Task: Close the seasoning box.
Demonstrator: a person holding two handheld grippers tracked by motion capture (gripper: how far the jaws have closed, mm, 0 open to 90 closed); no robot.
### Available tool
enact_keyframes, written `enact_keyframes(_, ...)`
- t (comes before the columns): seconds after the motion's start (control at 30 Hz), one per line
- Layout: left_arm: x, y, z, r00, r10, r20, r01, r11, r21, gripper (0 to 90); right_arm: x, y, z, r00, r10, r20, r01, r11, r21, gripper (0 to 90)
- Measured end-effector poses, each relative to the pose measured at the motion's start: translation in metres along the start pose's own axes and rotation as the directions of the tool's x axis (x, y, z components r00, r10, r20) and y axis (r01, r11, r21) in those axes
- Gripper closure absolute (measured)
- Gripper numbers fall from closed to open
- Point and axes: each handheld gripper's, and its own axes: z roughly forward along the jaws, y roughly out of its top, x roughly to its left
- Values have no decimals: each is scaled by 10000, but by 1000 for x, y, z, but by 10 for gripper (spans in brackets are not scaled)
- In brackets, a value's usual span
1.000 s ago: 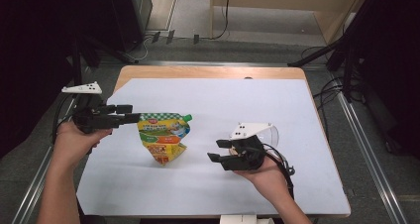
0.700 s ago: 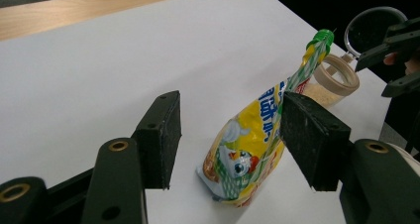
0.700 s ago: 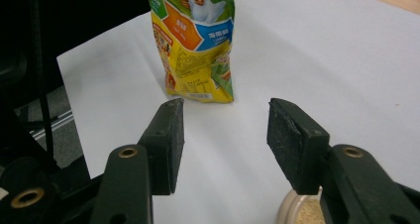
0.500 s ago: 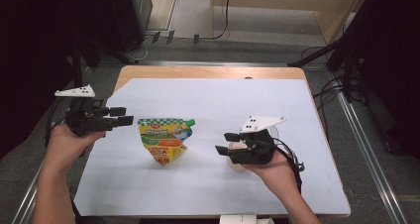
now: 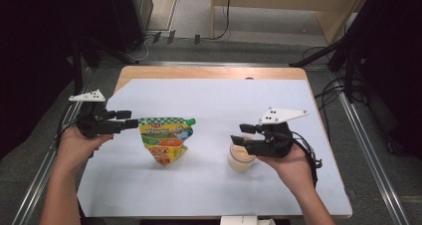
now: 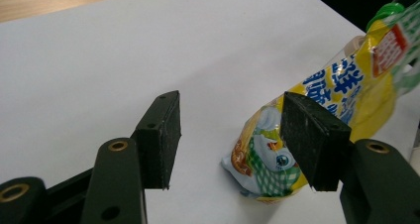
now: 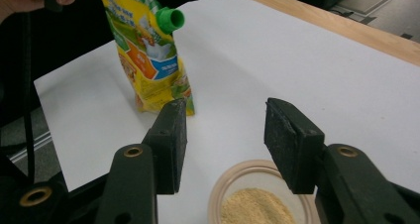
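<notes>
A yellow spouted pouch [image 5: 164, 138] with a green cap [image 7: 171, 20] stands upright on the white sheet [image 5: 209, 105]. My left gripper [image 5: 130, 122] is level with the pouch's top left edge, just to its left. Its jaws are open with nothing between them, and in the left gripper view [image 6: 228, 135] the pouch [image 6: 346, 85] lies beyond the right jaw. A small clear cup of tan powder [image 5: 241, 158] stands right of the pouch. My right gripper [image 5: 240, 134] hovers open just above it. The right gripper view [image 7: 225, 135] shows the cup [image 7: 257, 201] below the jaws.
The white sheet covers most of a wooden table [image 5: 209, 71], whose bare wood shows along the far edge. Cables [image 5: 311, 153] trail from the right gripper. Dark stands and floor cables surround the table.
The left gripper pulled back left off the pouch top, then eased toward it again. The right hand lifted and shifted right, uncovering the powder cup.
</notes>
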Motion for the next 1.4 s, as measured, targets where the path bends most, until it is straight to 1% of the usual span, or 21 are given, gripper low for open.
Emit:
enact_keyframes(0.03,0,-1,4,10000,89,-31,-89,10000,22,418,-1,0,-2,10000,36,53,-36,10000,-16,532)
enact_keyframes(0.07,0,-1,4,10000,89,-31,-89,10000,22,419,-1,0,-2,10000,36,53,-36,10000,-16,532)
enact_keyframes(0.13,1,-2,10,9996,232,-143,-231,9997,77,421,-6,1,-9,9998,166,82,-165,9997,-199,539)
enact_keyframes(0.2,2,-4,14,9995,254,-213,-252,9996,95,424,-7,2,-12,9997,188,134,-184,9995,-250,538)
enact_keyframes(0.23,2,-4,14,9995,254,-213,-252,9996,95,424,-8,2,-13,9997,170,150,-166,9995,-267,538)
enact_keyframes(0.33,3,-7,21,9993,185,-337,-178,9996,233,424,-11,4,-19,9995,189,247,-181,9994,-308,548)
enact_keyframes(0.37,3,-7,21,9993,185,-337,-178,9996,233,424,-11,4,-19,9995,189,247,-181,9994,-308,548)
enact_keyframes(0.4,4,-8,23,9993,182,-336,-175,9996,222,424,-15,4,-25,9989,275,390,-260,9989,-403,559)
enact_keyframes(0.5,4,-8,25,9993,145,-346,-140,9998,153,424,-18,4,-30,9985,329,448,-307,9984,-478,569)
enact_keyframes(0.53,4,-9,28,9993,145,-351,-138,9997,206,424,-23,4,-36,9972,453,594,-418,9975,-577,583)
enact_keyframes(0.6,4,-10,30,9992,136,-373,-126,9996,270,424,-27,4,-41,9961,526,704,-485,9971,-593,602)
enact_keyframes(0.63,4,-10,32,9991,147,-403,-133,9993,339,424,-28,3,-43,9956,556,750,-508,9967,-637,614)
enact_keyframes(0.83,3,-10,35,9989,186,-420,-173,9993,321,424,-41,-1,-53,9901,917,1061,-837,9935,-777,686)
enact_keyframes(0.9,4,-10,35,9990,171,-404,-157,9993,353,410,-43,-2,-55,9886,984,1139,-896,9928,-796,692)
enact_keyframes(0.93,3,-10,36,9990,145,-432,-129,9992,377,407,-49,-5,-60,9846,1148,1322,-1050,9913,-788,729)
enact_keyframes(1.0,3,-10,37,9990,197,-409,-180,9989,424,407,-52,-7,-62,9819,1197,1470,-1086,9907,-815,762)
enact_keyframes(1.03,3,-10,37,9990,197,-409,-180,9989,424,408,-52,-7,-62,9819,1197,1470,-1086,9907,-815,762)
enact_keyframes(1.07,3,-10,37,9989,204,-423,-188,9990,394,408,-54,-8,-63,9797,1241,1573,-1121,9903,-826,767)
enact_keyframes(1.17,3,-10,38,9989,223,-405,-206,9989,414,410,-63,-14,-67,9719,1468,1841,-1324,9872,-886,837)
enact_keyframes(1.3,3,-10,37,9989,214,-410,-197,9990,394,403,-71,-21,-65,9647,1807,1917,-1673,9823,-839,887)
enact_keyframes(1.4,4,-10,35,9990,153,-430,-139,9993,347,397,-77,-28,-60,9599,1958,2006,-1849,9801,-716,894)
